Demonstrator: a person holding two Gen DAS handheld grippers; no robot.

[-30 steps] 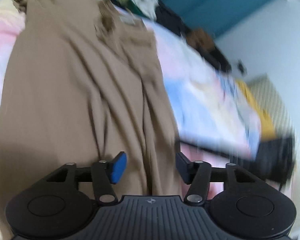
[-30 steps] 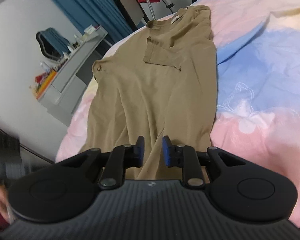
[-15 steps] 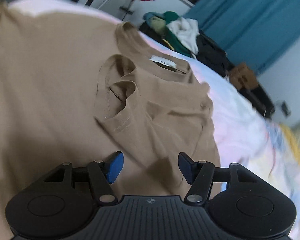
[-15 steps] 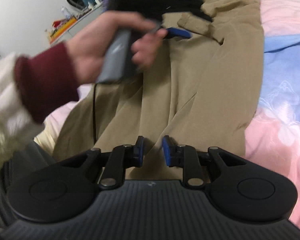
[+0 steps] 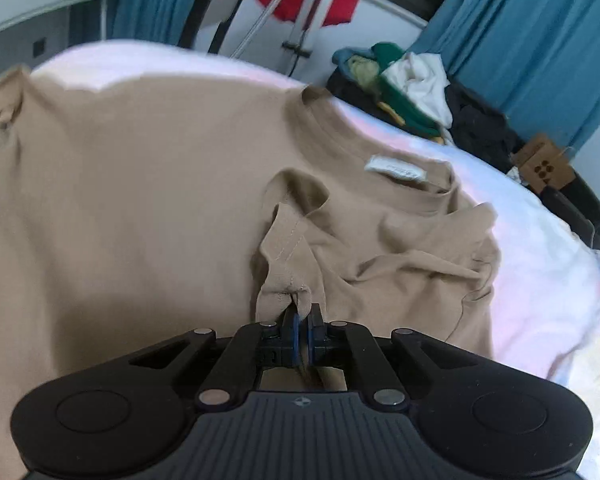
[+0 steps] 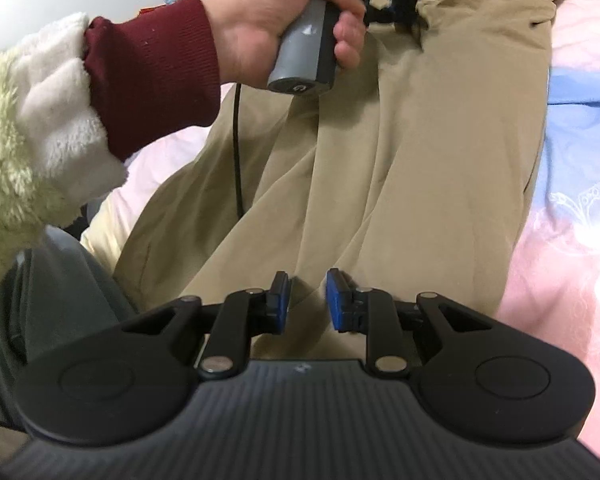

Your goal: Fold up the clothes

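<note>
Tan T-shirt (image 5: 140, 208) on the bed (image 5: 540, 264), one side folded in; my left tongs (image 5: 301, 326) pinch its sleeve (image 5: 286, 256), right tongs (image 6: 308, 300) gape over the hem, other folds remain.

**Black handheld grippers with blue pads; a person in a maroon cuff and cream fleece**

The left gripper (image 5: 301, 322) has a black ribbed housing with two round discs at 4 and 8 o'clock, black linkage arms with silver rivets, and blue pads. The right gripper (image 6: 308, 296) is built the same. At 10 o'clock in the right view, a hand (image 6: 268, 32) wraps a grey handle trailing a black cable. Its maroon ribbed cuff (image 6: 152, 76) emerges from a cream fleece sleeve (image 6: 32, 140).
</note>
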